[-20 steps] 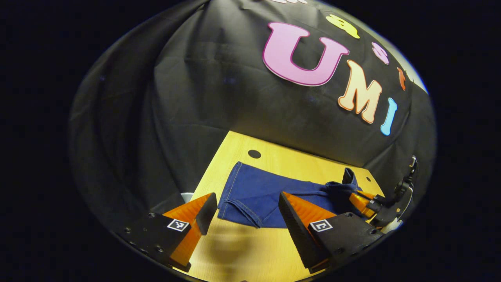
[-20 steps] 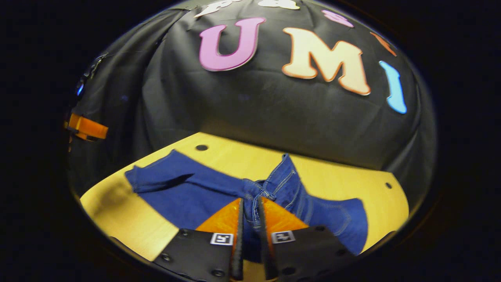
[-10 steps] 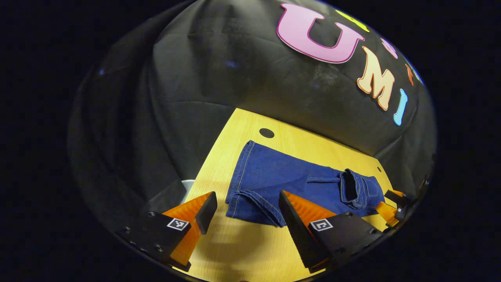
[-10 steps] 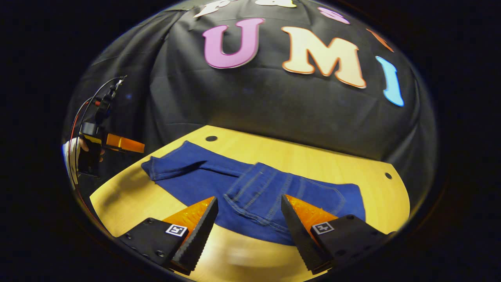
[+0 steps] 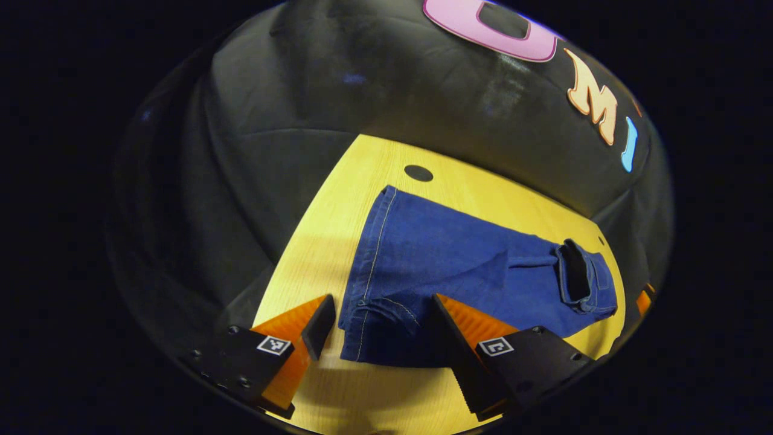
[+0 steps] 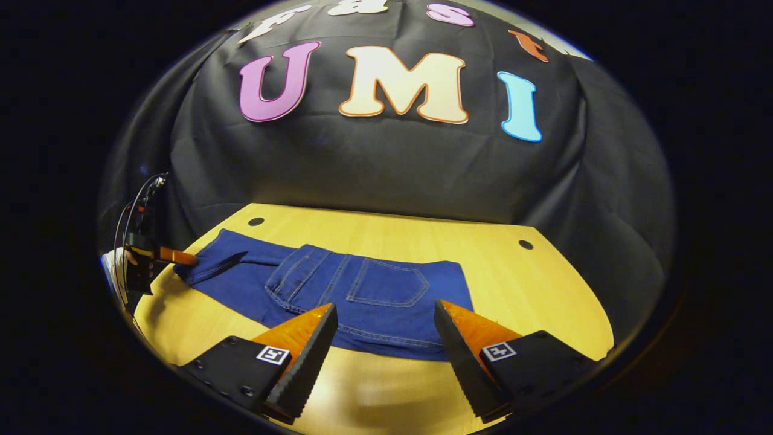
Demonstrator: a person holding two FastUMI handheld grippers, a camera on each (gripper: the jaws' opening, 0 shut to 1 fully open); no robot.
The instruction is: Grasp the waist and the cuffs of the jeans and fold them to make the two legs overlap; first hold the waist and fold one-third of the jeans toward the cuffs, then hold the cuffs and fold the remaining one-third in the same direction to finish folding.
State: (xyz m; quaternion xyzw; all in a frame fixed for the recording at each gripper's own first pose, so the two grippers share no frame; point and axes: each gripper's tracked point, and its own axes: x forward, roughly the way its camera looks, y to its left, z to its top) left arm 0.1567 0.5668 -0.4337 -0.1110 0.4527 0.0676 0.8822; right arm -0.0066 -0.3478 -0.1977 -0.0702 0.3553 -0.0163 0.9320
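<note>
Left gripper view: the jeans (image 5: 459, 266) lie flat on the worktop (image 5: 338, 199), legs overlapped, with the waist section already folded over toward the cuffs. The cuffs (image 5: 380, 326) lie near the worktop's near left edge. The left gripper (image 5: 380, 326) hovers with its jaws spread wide to either side of the cuff end and holds nothing. Judged step: the final fold, approach to the cuffs. The next move calls for lowering onto the cuff hem, closing on both layers, then carrying them over the folded waist.

Right gripper view: the folded waist section, back pocket (image 6: 386, 290) facing up, lies mid-worktop toward the near edge. The right gripper (image 6: 383, 329) is wide open and empty, just short of the denim. The left gripper shows at the far left beside the cuffs.

Surroundings: two dark round holes (image 6: 525, 244) sit near the worktop's far corners, apart from the jeans. Nothing blocks the approach to the cuffs.
</note>
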